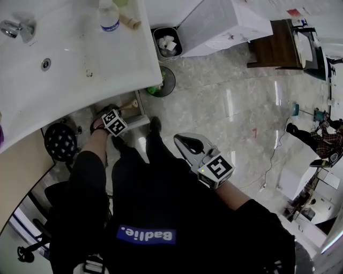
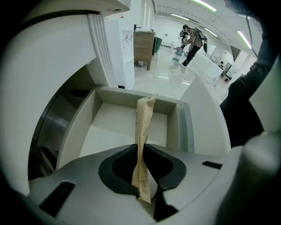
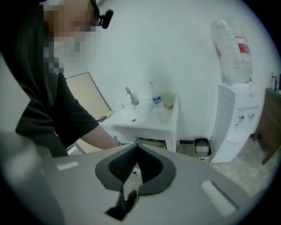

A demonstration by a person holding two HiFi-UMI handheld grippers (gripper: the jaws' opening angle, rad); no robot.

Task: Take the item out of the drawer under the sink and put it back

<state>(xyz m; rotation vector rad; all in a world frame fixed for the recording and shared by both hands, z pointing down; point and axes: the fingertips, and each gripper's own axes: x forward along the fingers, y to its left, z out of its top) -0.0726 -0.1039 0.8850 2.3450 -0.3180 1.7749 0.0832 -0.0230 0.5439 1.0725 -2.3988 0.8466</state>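
My left gripper [image 2: 141, 146] is shut on a thin tan paper packet [image 2: 145, 116], which stands upright between the jaws. Behind the packet lies the open white drawer [image 2: 105, 132], its bottom bare. In the head view the left gripper [image 1: 122, 113] reaches under the white sink [image 1: 102, 59], at the drawer [image 1: 140, 111]. My right gripper [image 1: 182, 140] hangs to the right above the floor, away from the drawer. In its own view the right gripper [image 3: 137, 146] has its jaws together with nothing between them.
A water bottle [image 1: 109, 16] stands on the sink's rim. A small bin [image 1: 167, 43] and a green bucket [image 1: 162, 81] sit on the floor by the sink, beside a water dispenser [image 3: 237, 123]. A black round object [image 1: 60, 142] lies left of my legs. A person [image 2: 192, 39] is far off.
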